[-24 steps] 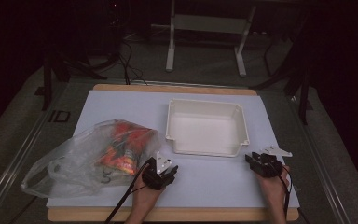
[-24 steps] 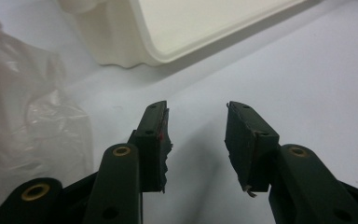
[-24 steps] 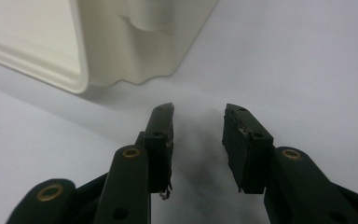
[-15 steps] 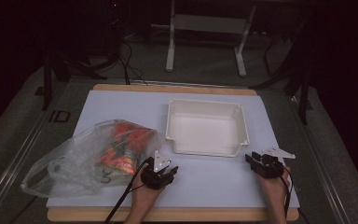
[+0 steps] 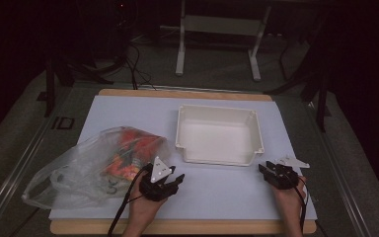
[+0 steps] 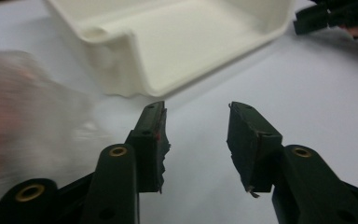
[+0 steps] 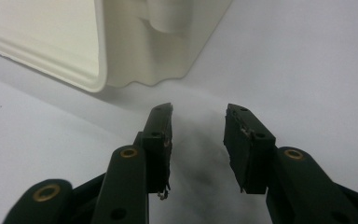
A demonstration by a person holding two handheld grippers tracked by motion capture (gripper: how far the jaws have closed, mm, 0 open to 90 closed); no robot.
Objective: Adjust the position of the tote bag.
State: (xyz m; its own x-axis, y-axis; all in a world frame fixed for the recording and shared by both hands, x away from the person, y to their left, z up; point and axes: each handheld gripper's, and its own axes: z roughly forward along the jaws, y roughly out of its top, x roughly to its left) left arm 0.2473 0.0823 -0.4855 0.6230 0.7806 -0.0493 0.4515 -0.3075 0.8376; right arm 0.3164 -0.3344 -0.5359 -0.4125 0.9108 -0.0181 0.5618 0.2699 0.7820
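Centrally on the white mat sits an empty white tray, its long axis running left to right across the table, open side up. Left of it lies a clear plastic bag with red packets inside, slumped toward the near left corner. Just beside the bag, the left gripper rests with jaws parted, empty. Near the tray's near right corner, the right gripper also stands parted and empty.

Bag left of tray
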